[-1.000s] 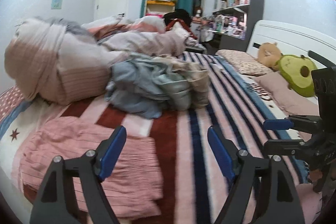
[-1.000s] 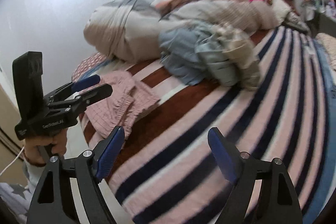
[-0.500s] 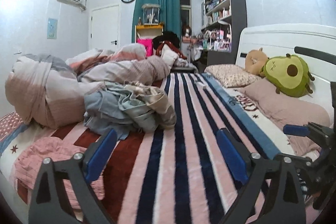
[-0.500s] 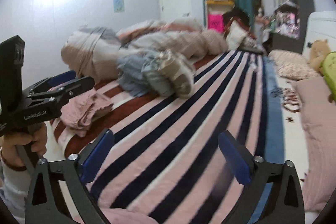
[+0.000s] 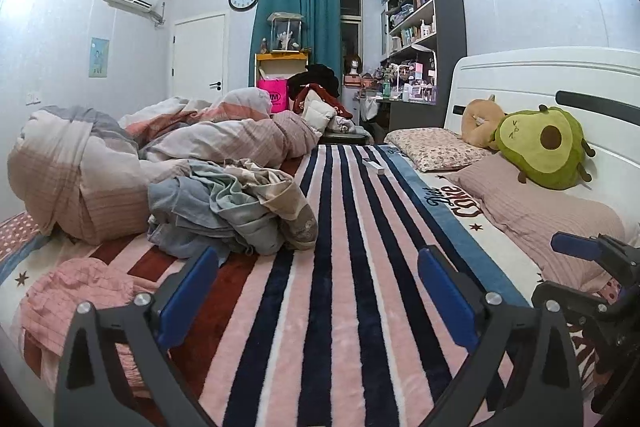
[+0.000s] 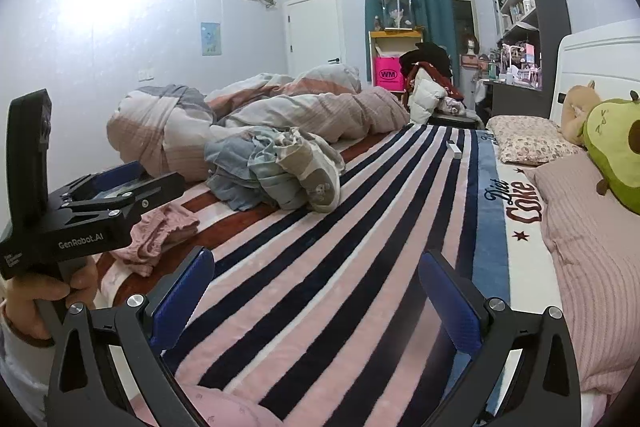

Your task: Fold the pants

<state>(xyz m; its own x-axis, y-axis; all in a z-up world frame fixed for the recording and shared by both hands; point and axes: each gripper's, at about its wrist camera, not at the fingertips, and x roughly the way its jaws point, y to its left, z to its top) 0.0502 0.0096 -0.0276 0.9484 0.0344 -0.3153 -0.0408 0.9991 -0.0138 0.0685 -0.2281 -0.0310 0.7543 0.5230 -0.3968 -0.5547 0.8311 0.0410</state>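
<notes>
Both views raised; striped blanket (image 5: 344,267) ahead.

soft crumpled cloth pants (image 5: 76,295) on a plush, fuzzy striped blanket (image 5: 340,307).

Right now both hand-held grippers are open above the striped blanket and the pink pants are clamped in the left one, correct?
Not quite. The pink pants lie loose on the striped blanket, in neither tool. The left wrist view shows the left hand-held gripper open and empty; the right hand-held gripper is open too.
</notes>
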